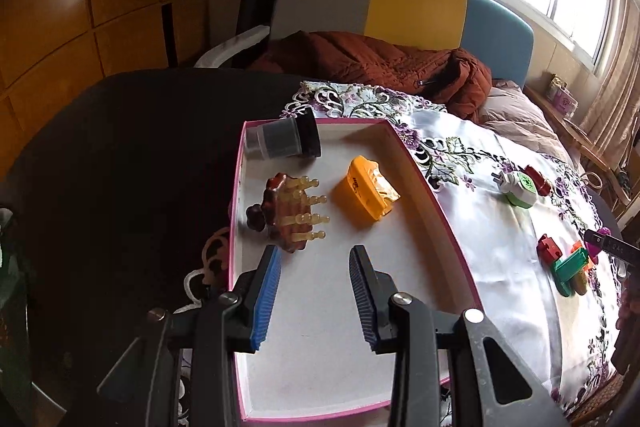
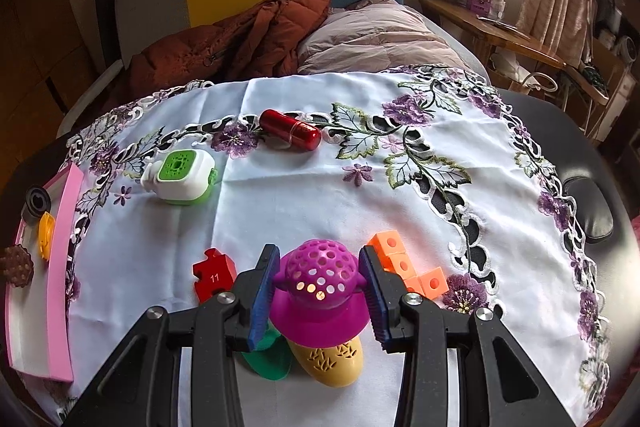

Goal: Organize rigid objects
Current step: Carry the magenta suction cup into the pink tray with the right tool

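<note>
Three things already lie in the pink-rimmed box [image 1: 424,187] ahead of the empty, parted left gripper [image 1: 314,293] — the right gripper [image 2: 318,301] clamps a magenta perforated piece [image 2: 318,291], several others beyond it still loose on the worktop [image 2: 280,211].

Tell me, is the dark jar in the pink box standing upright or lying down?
Lying down. The dark jar rests on its side in the far corner of the pink box, lid end toward the orange item.
</note>
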Action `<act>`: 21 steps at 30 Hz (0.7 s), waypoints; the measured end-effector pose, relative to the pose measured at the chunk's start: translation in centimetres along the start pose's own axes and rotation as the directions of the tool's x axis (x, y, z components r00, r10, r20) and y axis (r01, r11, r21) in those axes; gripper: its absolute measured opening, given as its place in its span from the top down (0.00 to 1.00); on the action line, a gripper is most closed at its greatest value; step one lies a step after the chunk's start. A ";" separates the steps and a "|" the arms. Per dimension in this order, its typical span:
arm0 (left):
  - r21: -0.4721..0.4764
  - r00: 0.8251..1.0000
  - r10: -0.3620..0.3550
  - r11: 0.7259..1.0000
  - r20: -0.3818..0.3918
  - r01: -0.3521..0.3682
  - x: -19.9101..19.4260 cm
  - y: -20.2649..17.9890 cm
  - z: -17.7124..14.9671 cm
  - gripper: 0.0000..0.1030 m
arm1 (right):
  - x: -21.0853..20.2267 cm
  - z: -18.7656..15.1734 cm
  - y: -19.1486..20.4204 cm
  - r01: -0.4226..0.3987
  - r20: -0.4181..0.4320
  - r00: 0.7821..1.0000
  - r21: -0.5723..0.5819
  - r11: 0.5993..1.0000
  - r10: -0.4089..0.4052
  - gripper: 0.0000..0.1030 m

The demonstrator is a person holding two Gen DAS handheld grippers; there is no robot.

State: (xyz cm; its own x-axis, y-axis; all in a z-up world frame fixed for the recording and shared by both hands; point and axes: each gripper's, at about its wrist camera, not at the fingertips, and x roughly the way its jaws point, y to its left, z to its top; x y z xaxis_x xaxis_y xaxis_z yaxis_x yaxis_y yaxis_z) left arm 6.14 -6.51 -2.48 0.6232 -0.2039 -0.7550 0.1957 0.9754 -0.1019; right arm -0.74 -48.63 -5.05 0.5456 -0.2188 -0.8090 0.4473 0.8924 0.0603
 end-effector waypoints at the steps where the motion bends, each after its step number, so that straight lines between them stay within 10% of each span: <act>1: -0.002 1.000 0.002 1.000 0.000 -0.002 -0.1 0.2 -0.2 0.66 | 0.0 0.0 0.1 -0.004 0.002 1.000 -0.005 1.000 0.004 0.60; 14: -0.078 0.999 0.050 0.996 -0.015 -0.051 -0.8 4.4 -2.2 0.66 | -1.5 0.3 2.3 -0.066 0.029 0.997 -0.034 0.997 0.067 0.60; 21: -0.113 0.998 0.057 0.992 -0.021 -0.059 -1.0 6.0 -3.1 0.66 | -4.5 0.7 9.6 -0.239 0.055 0.967 -0.135 0.962 0.248 0.60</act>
State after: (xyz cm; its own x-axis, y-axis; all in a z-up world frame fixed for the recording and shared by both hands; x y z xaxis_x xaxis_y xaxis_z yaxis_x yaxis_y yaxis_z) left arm 4.35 -0.19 -4.33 0.6173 -0.1460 -0.7731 0.0715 0.9890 -0.1297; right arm 1.58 -39.31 -0.40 0.6773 -0.0120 -0.7356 0.2045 0.9635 0.1726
